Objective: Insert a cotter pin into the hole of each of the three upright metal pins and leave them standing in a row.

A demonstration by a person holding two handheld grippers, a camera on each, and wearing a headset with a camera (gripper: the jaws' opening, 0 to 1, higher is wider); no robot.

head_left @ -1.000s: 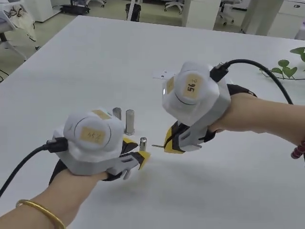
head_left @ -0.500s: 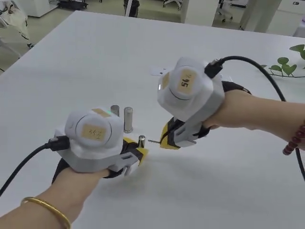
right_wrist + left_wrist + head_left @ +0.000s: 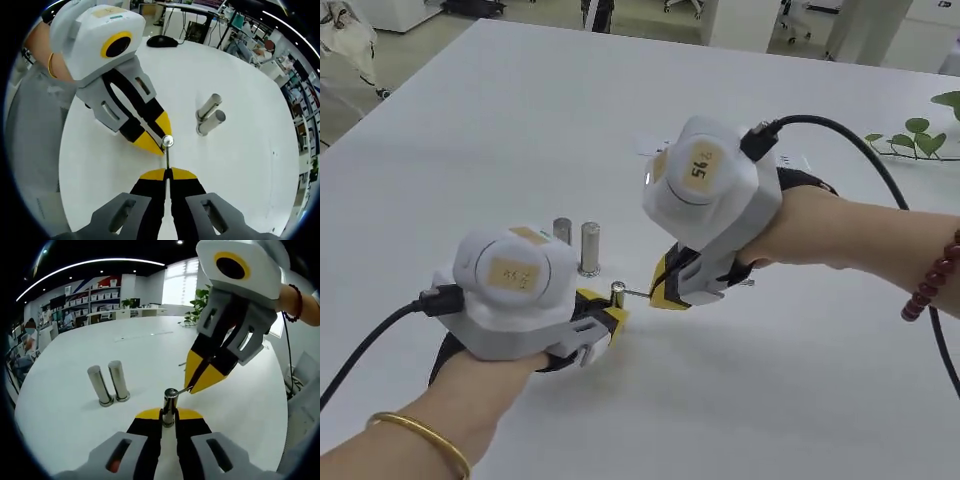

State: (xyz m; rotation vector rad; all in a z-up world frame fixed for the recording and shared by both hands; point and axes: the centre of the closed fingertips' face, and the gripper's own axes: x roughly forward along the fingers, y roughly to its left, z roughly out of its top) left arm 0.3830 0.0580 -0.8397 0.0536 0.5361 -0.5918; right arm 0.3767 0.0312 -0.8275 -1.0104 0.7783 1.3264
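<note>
Your left tool (image 3: 610, 318) has its yellow-tipped jaws clamped around the lower body of one metal pin (image 3: 618, 293), which stands upright on the white tabletop (image 3: 520, 120) near the middle of the head view. In the left gripper view, the pin rises straight from between the jaws, with its rounded head clear above them.

Your right tool (image 3: 660, 295) comes at that pin from its 3 o'clock side in the head view. The jaws are closed and pinch the cotter pin (image 3: 635, 293) by its rear end. The thin wire lies level and points toward 9 o'clock, and its free tip meets the head of the metal pin. In the right gripper view, the wire runs straight up from your jaws toward 12 o'clock and ends at the pin's head. You cannot tell from any of the views whether the tip has gone into the hole.

The two other pins (image 3: 590, 248) stand upright just beside each other at about 11 o'clock from the held pin in the head view. They are near it but apart from it and from both tools.
</note>
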